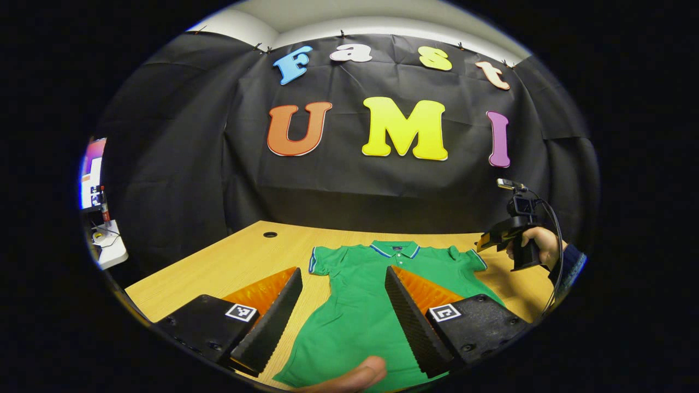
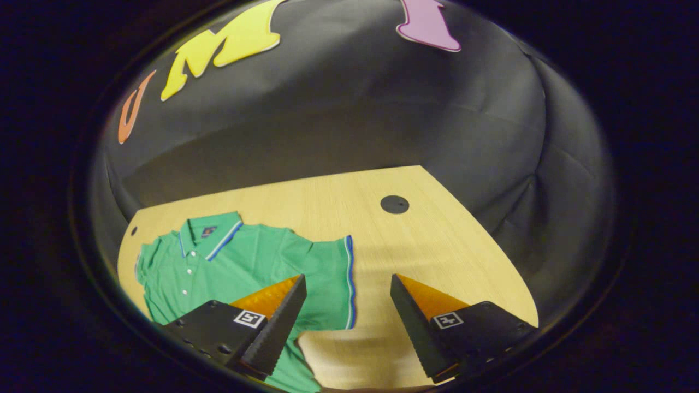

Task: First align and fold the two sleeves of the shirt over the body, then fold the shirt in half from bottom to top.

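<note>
A green polo shirt [image 1: 355, 305] with a blue-and-white trimmed collar lies flat on the wooden table [image 1: 229, 262], both short sleeves spread out. My left gripper [image 1: 343, 278] is open above the shirt's body, its fingers apart over the fabric. Farther off at the right, the right gripper [image 1: 491, 237] hangs in a hand near the shirt's right sleeve [image 1: 469, 259]. In the right gripper view the shirt [image 2: 240, 262] lies at lower left. My right gripper [image 2: 347, 286] is open above the blue-edged sleeve cuff [image 2: 338, 278] and bare table, touching nothing.
A thumb [image 1: 355, 376] shows at the bottom of the left gripper view. Round cable holes [image 1: 270, 234] [image 2: 394, 204] sit in the table's far corners. A shelf with small items [image 1: 106, 240] stands beyond the table's left edge. Black cloth walls the booth.
</note>
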Demonstrator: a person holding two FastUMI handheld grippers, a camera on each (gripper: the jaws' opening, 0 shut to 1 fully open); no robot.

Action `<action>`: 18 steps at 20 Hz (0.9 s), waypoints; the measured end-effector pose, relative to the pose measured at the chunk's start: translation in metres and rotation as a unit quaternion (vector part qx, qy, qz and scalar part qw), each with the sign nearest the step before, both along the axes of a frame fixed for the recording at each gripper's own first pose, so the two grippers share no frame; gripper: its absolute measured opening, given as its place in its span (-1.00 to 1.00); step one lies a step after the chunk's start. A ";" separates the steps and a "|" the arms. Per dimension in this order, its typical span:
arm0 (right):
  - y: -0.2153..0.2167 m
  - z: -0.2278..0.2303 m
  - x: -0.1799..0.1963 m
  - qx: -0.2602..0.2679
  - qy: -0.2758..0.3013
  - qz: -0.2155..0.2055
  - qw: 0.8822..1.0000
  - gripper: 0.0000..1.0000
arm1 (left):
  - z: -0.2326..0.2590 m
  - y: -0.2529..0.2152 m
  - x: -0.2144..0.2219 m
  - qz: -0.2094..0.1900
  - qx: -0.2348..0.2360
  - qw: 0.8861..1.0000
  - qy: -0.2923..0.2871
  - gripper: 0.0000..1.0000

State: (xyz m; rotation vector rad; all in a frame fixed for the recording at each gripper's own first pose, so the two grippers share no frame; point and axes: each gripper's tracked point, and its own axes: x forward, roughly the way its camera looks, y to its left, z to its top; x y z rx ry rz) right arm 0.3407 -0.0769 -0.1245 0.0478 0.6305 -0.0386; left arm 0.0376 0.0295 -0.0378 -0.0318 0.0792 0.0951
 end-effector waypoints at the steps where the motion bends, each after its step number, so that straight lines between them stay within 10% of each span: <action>1: -0.004 -0.001 0.010 -0.008 -0.004 -0.001 1.000 0.91 | -0.002 0.000 0.002 -0.001 -0.005 1.000 0.003 0.96; 10: 0.016 -0.037 0.032 0.016 0.049 0.021 0.998 0.57 | 0.014 -0.019 -0.001 -0.017 0.017 0.999 -0.044 0.96; 13: 0.019 -0.041 0.038 0.036 0.054 0.015 0.998 0.10 | 0.018 -0.025 -0.001 -0.028 0.009 0.998 -0.057 0.96; 16: 0.030 -0.043 0.036 0.075 0.065 0.011 0.995 -0.82 | 0.015 -0.024 0.001 -0.030 0.008 0.998 -0.053 0.97; 18: 0.028 -0.041 0.035 0.076 0.066 0.012 0.995 -0.95 | 0.014 -0.021 0.002 -0.028 0.006 0.998 -0.052 0.97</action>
